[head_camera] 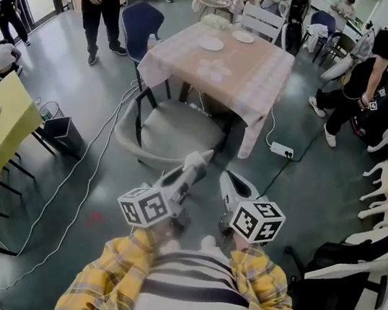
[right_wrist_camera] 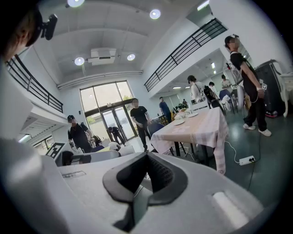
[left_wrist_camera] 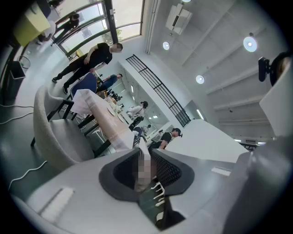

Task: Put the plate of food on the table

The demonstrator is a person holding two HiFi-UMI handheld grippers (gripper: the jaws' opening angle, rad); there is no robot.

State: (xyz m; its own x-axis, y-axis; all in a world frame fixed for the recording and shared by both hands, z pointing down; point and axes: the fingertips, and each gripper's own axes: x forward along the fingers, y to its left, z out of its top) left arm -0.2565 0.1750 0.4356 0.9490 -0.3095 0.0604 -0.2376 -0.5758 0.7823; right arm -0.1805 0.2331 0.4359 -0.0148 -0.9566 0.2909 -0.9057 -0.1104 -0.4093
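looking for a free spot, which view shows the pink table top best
The head view: it looks down on the whole table, two white plates at its far end. The right gripper view shows it side-on; the left gripper view, a tilted sliver.

The gripper (left_wrist_camera: 144, 154), jaws slightly apart, looks past a grey chair (left_wrist_camera: 57, 135) toward the cloth-covered table (left_wrist_camera: 109, 120)
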